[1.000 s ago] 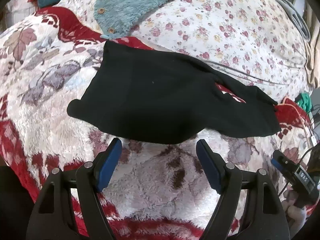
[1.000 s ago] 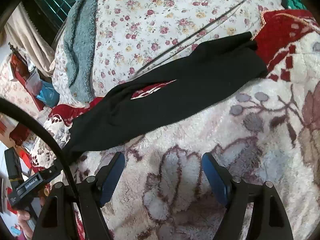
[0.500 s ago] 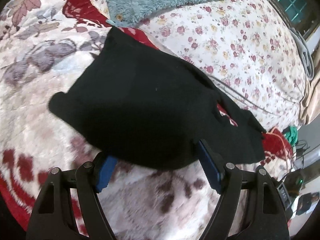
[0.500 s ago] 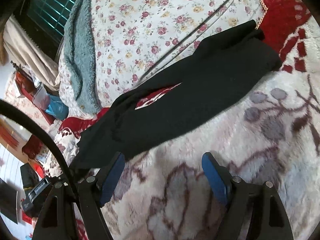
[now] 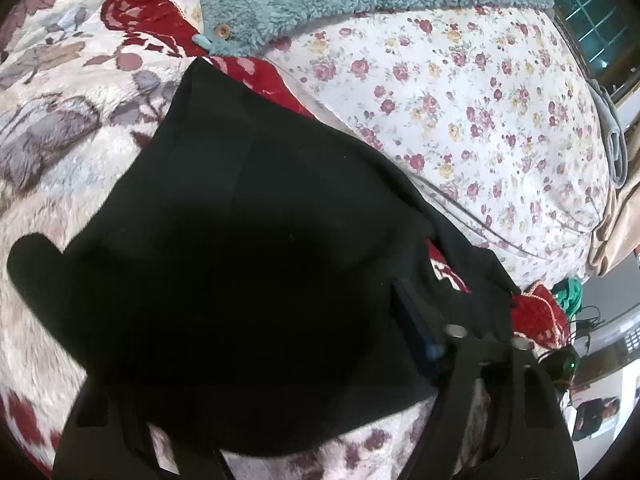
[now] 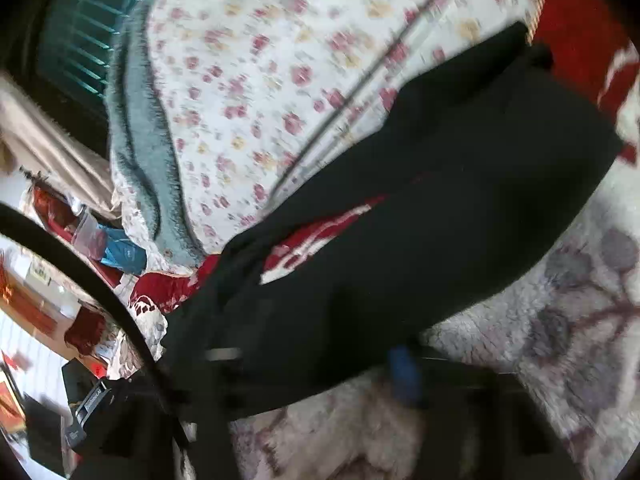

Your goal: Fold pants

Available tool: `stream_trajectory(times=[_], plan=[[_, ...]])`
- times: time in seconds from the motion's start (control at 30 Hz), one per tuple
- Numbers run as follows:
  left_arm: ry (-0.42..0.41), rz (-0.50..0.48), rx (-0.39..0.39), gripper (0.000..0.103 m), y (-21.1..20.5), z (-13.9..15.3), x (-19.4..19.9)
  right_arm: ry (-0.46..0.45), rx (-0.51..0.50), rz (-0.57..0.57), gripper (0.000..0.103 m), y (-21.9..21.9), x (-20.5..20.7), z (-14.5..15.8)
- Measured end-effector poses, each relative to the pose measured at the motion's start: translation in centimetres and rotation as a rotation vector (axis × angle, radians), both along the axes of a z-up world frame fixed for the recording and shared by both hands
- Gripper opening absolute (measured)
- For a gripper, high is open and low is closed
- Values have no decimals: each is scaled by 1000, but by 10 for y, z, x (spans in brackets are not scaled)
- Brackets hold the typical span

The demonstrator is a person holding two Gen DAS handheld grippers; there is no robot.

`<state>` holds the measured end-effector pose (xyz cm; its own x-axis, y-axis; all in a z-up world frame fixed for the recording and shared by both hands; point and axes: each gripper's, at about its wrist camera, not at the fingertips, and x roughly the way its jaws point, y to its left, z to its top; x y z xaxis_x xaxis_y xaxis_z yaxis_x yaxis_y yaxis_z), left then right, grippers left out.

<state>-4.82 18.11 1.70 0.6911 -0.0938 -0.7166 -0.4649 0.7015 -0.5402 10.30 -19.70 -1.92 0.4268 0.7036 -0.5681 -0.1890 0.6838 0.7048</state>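
Fold pants: both grippers positioned at the near edge of the garment.

The black pants point(image 5: 248, 264) lie spread on the plush floral blanket point(image 5: 60, 148), just below the flowered quilt point(image 5: 460, 92). The left gripper point(image 5: 276, 364) straddles the waist-end edge, fingers spread, nothing clamped. The right gripper point(image 6: 316, 364) sits at the leg edge; blur hides its opening, so its state cannot be determined. Judgement: pinch both fabric layers before lifting, and keep both edges level.
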Motion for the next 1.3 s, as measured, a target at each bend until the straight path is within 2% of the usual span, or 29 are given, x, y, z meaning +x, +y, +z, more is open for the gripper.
stream_trajectory(times=[0.07,0.1,0.23,0.53,0.63,0.9,1.0,1.03,1.1,1.13,1.2,1.23,1.27,1.3], plan=[[20,-35,12,28,1,-1,4,-18,16,-16,14,-5,-3,3],[25,-60,13,21,-1,-2,7,-32,10,-17,13,-6,-7,6],[29,-97,64,12,-7,9,6,-64,-36,-4,8,-3,-17,17],[-15,-148,155,8,11,58,-19,-102,-26,46,7,-2,-67,53],[-8,-155,150,8,27,64,-35,-96,-10,74,7,6,-94,59],[47,-121,151,8,52,47,-91,-66,29,167,7,33,-149,57],[76,-97,134,8,55,26,-100,-41,-16,196,7,42,-158,40],[89,-93,133,10,54,20,-102,-2,-40,191,7,44,-157,29],[101,-93,136,14,51,16,-104,88,-15,191,12,41,-153,11],[101,-91,147,19,50,18,-106,95,20,193,12,36,-151,9],[82,-95,158,20,49,27,-109,69,-4,190,20,26,-151,19],[80,-100,161,20,49,31,-109,50,-15,184,28,22,-150,24],[82,-96,184,23,47,38,-111,25,-23,168,35,13,-150,30],[81,-90,211,23,45,43,-112,10,-30,150,37,3,-150,35]])
